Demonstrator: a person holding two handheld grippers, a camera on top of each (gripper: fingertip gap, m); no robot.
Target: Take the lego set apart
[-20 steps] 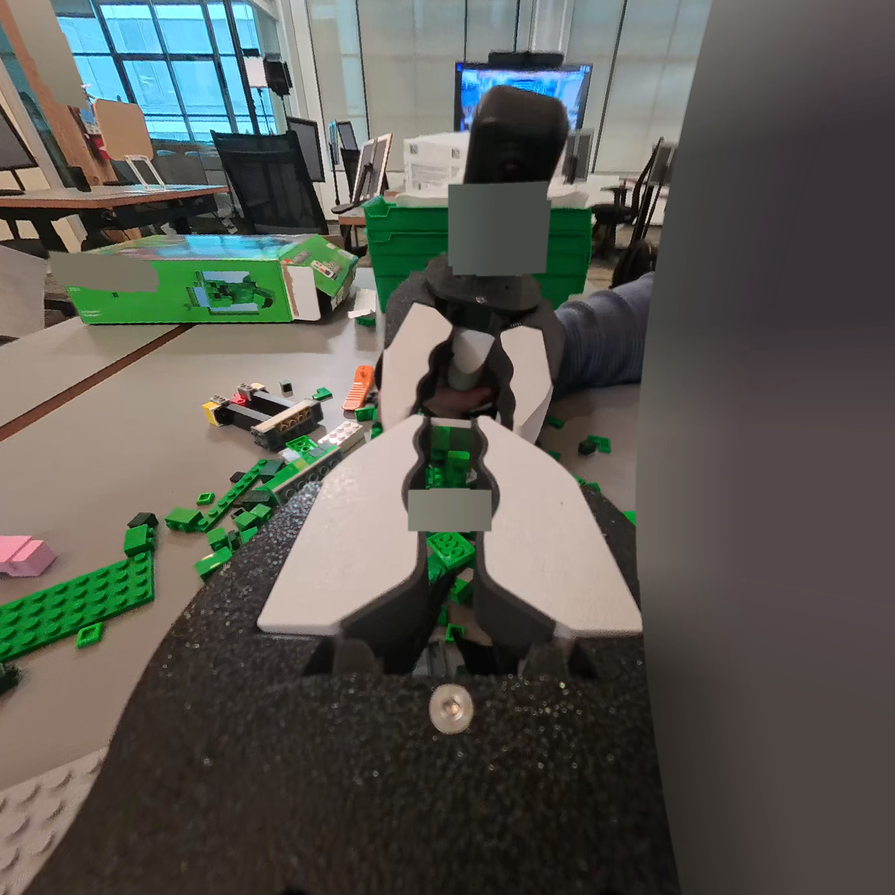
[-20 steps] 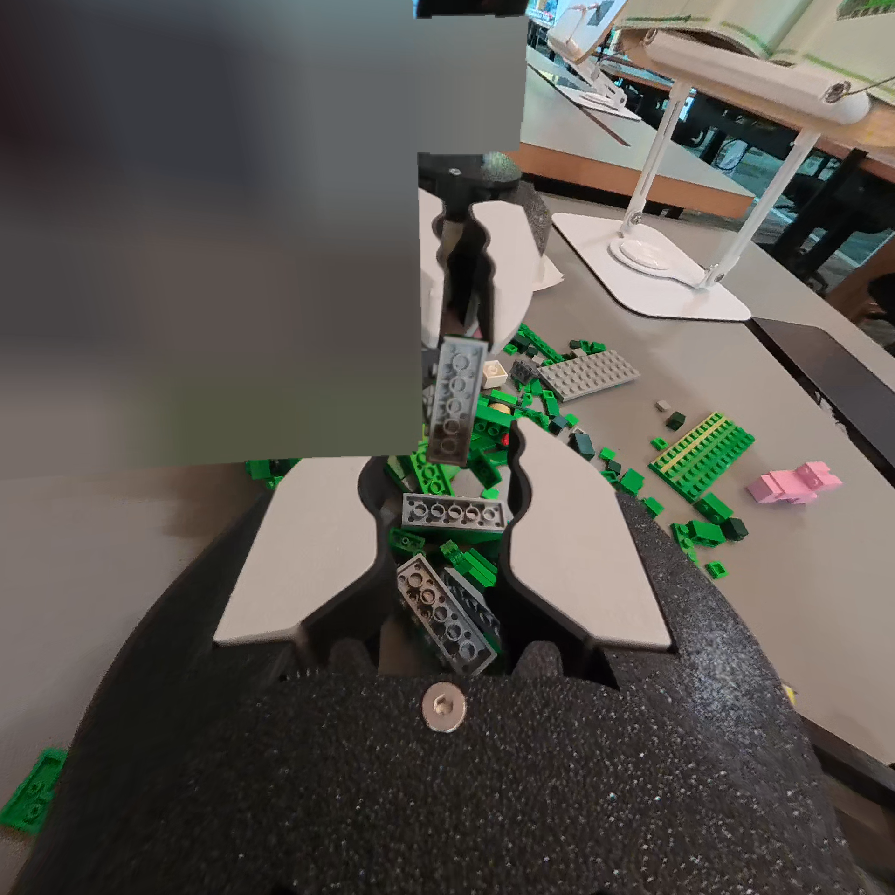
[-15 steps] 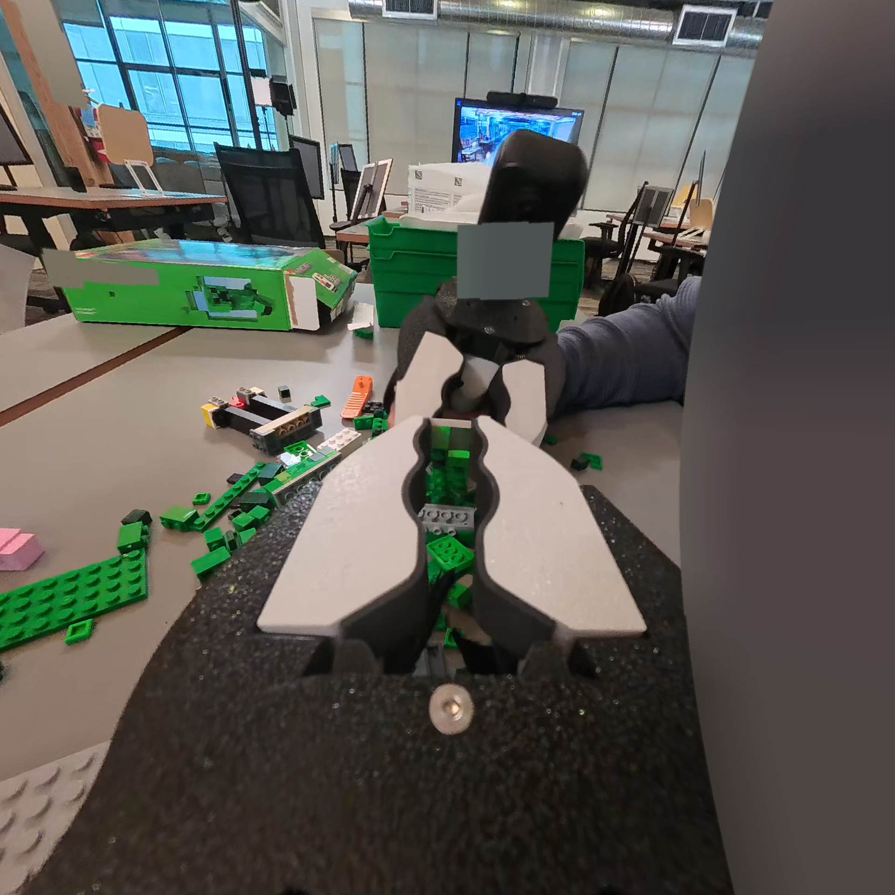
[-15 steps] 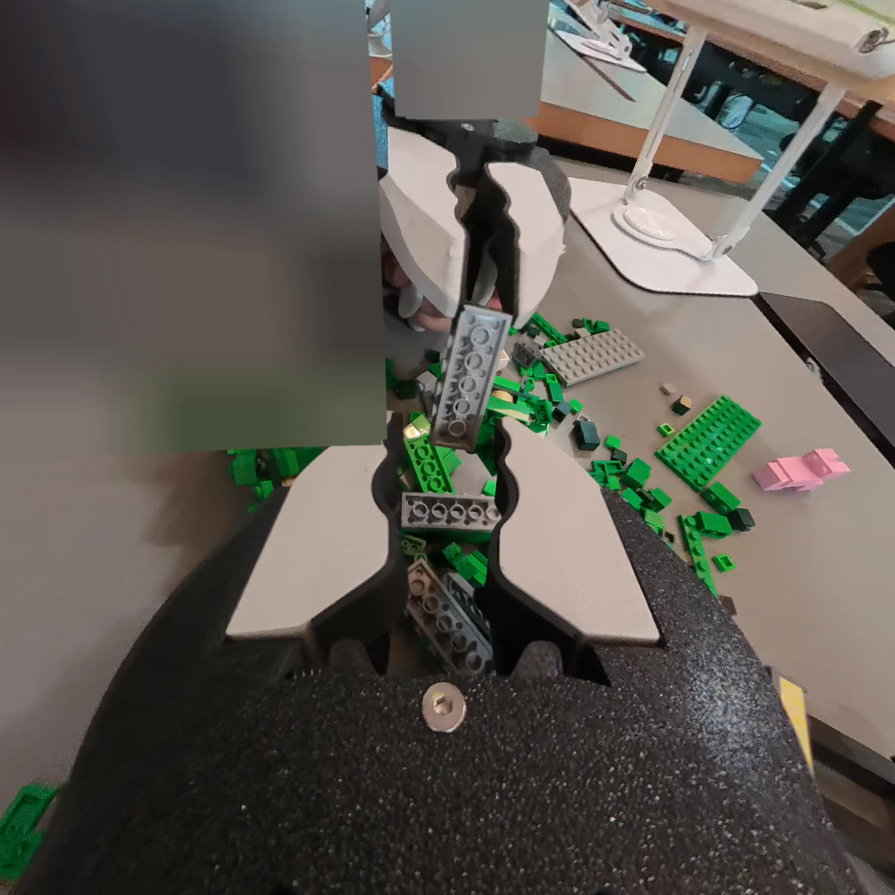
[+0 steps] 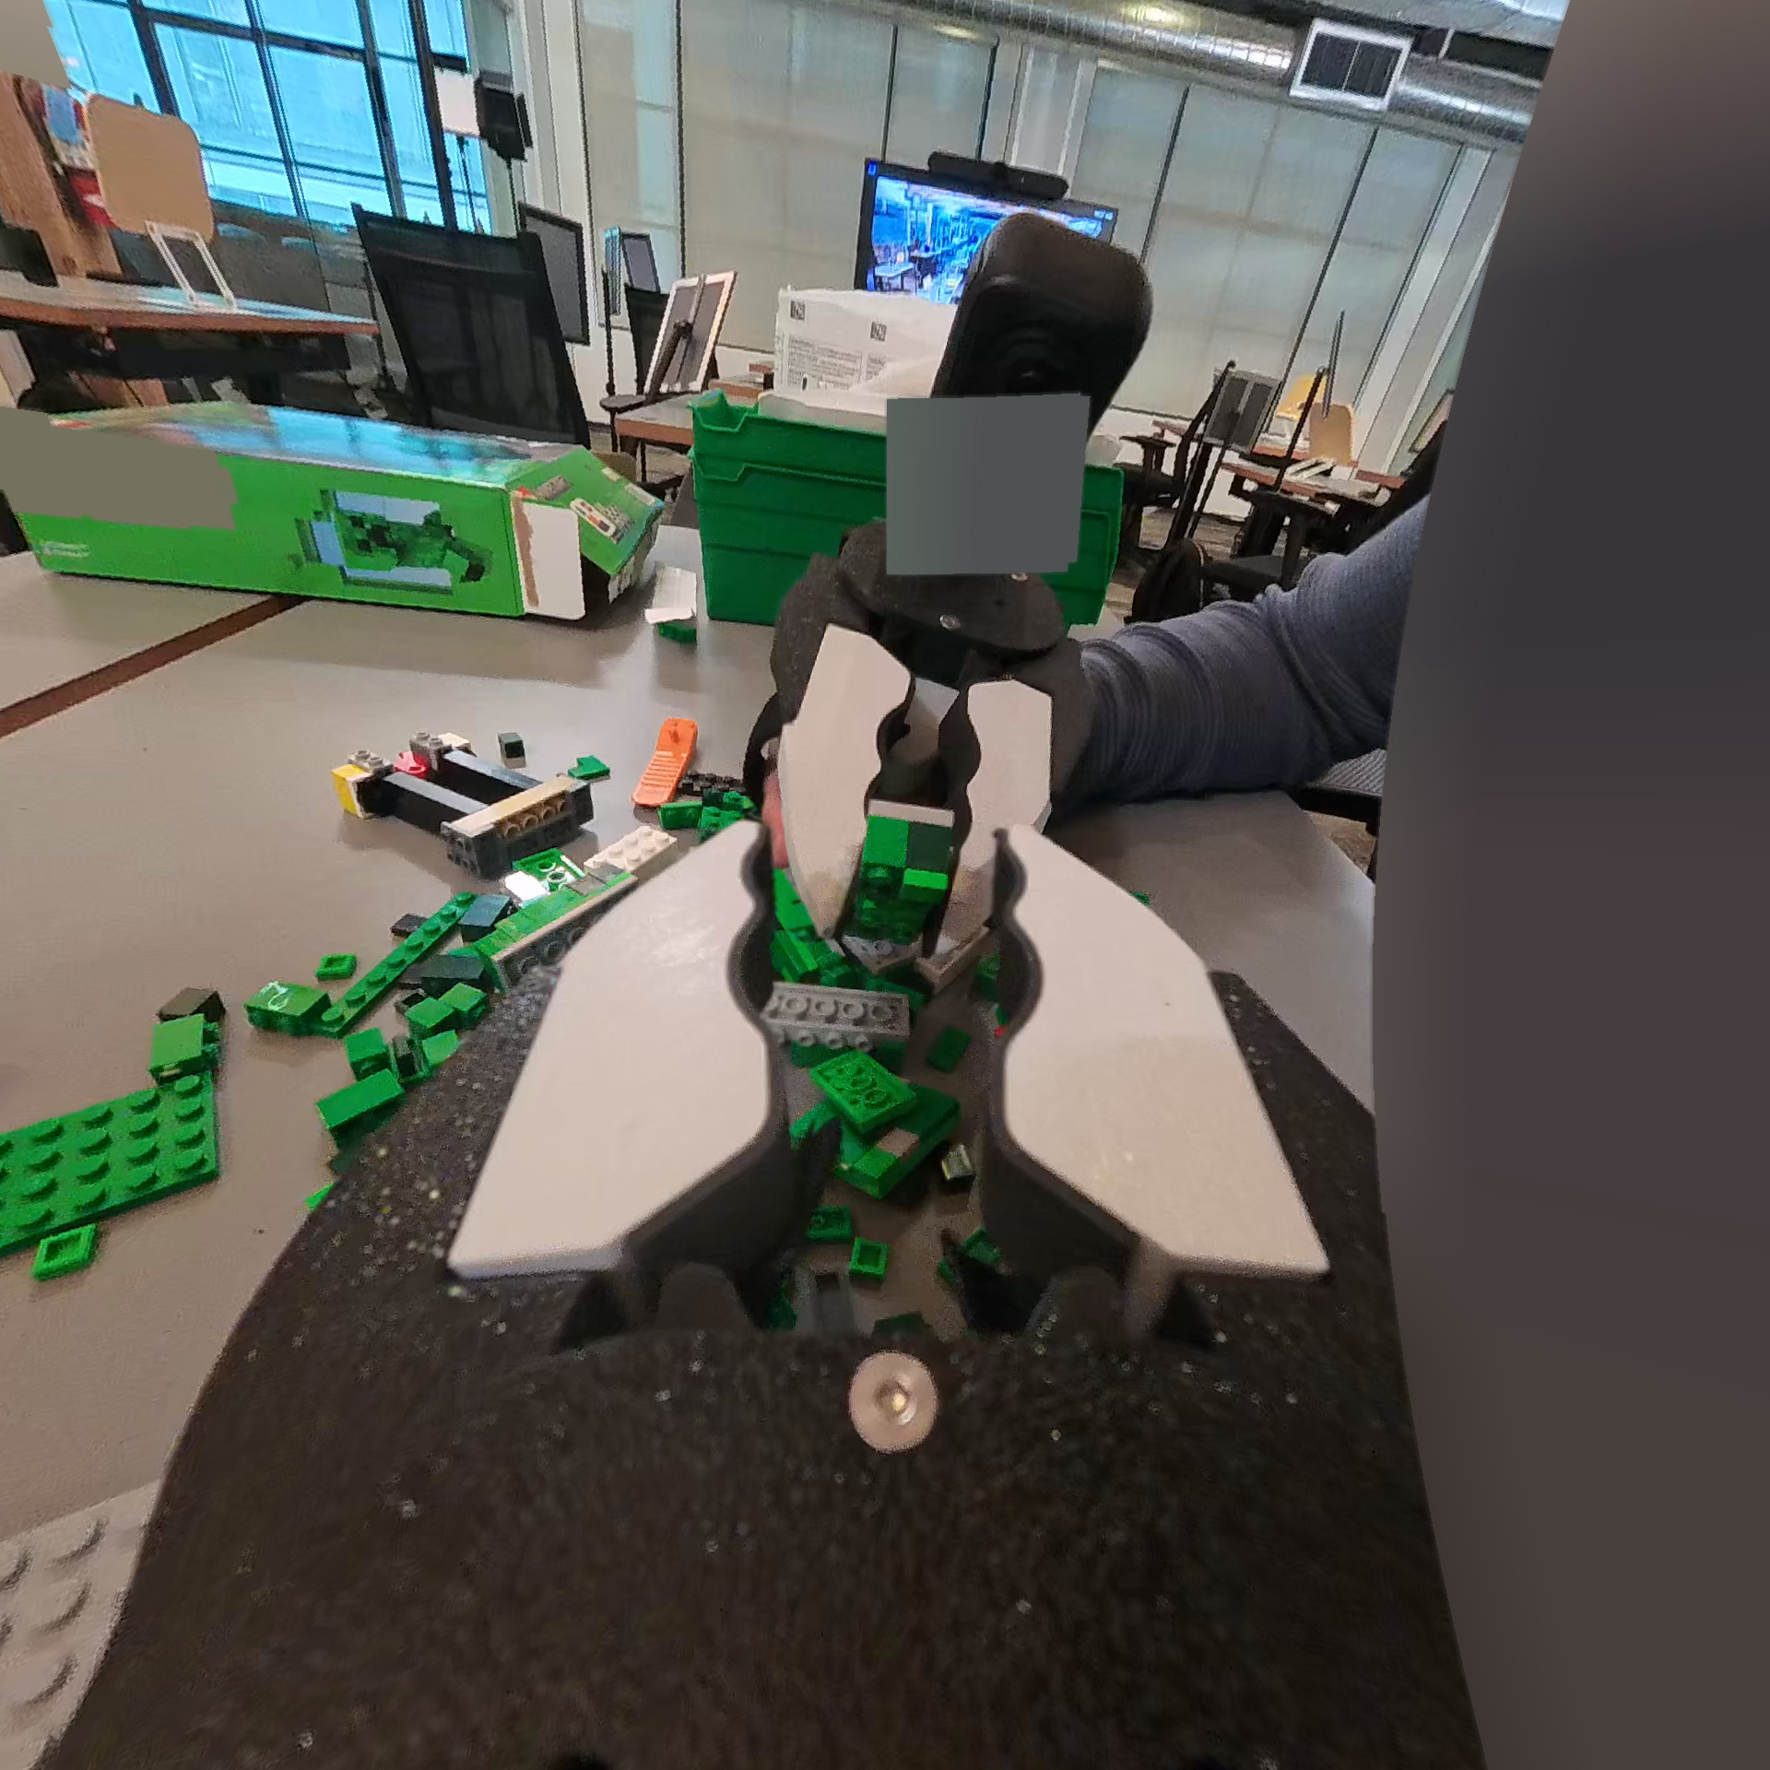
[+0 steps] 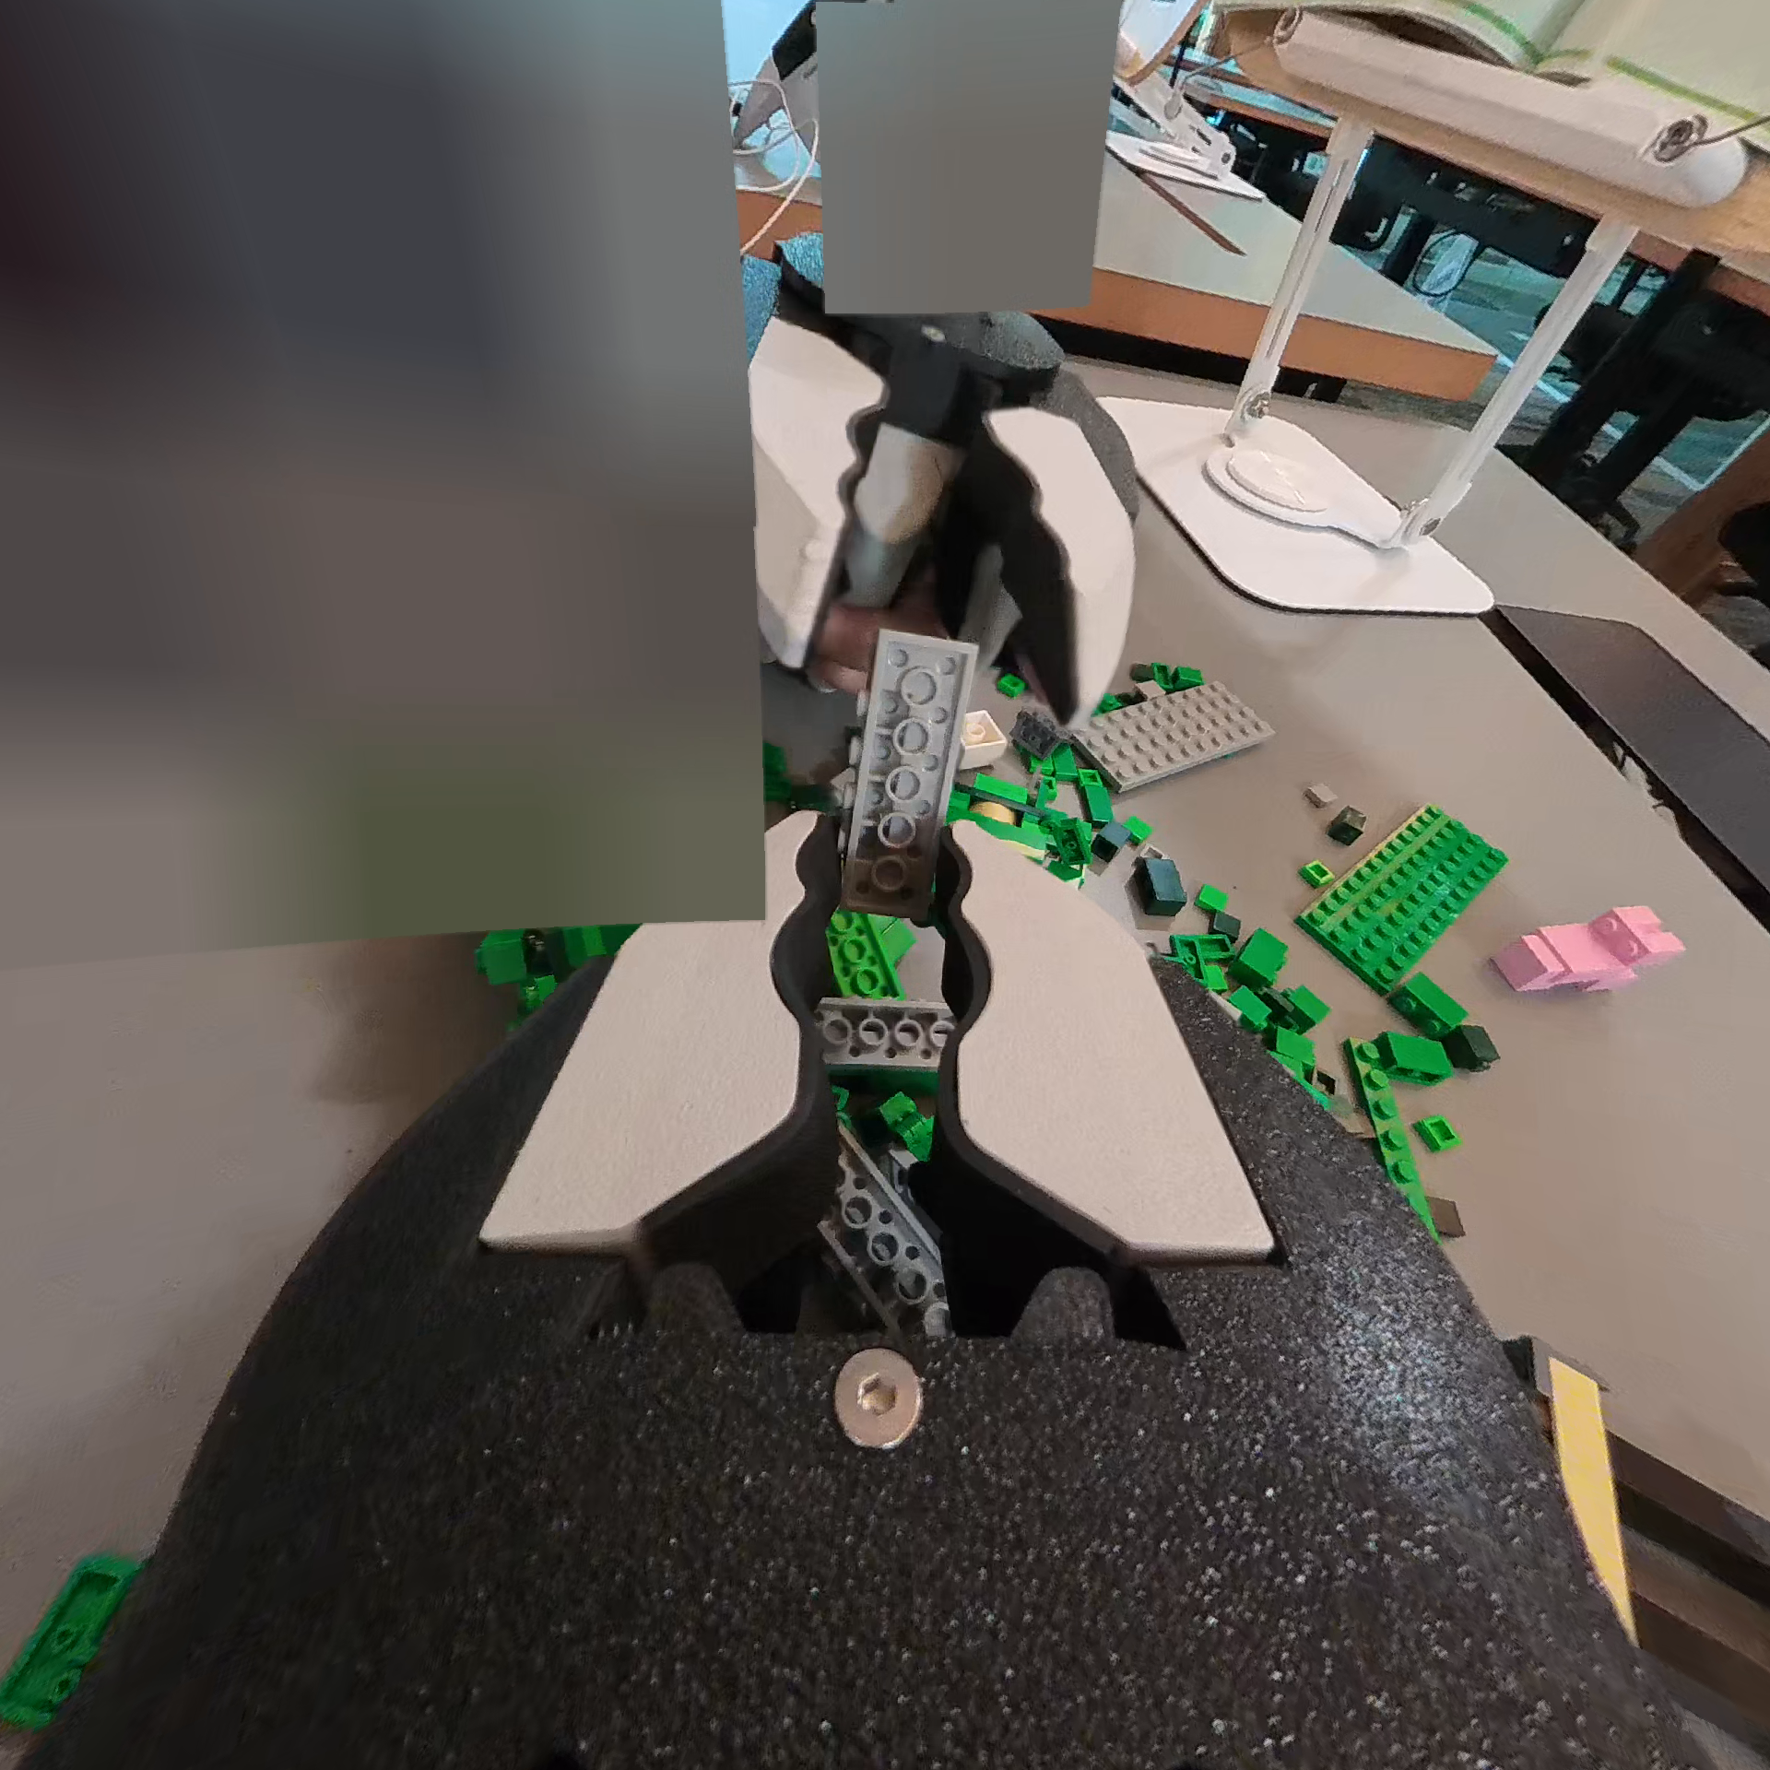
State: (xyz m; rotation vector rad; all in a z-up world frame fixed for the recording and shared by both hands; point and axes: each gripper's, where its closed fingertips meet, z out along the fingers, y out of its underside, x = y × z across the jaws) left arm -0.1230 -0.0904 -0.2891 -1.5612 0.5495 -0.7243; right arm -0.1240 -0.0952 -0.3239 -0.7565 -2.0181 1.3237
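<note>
Since 0.5 s ago, left gripper (image 5: 881, 896) has spread and let go; right gripper (image 6: 881, 867) alone pinches the grey 2-wide plate (image 6: 900, 766) by its lower end, upright above the loose green bricks (image 5: 862, 1092). Plate: light, rigid, smooth; likely to pivot, so grip across its long edges

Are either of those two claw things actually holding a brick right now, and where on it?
The right gripper pinches a grey plate by its lower end. The left gripper is open and holds nothing.
</note>
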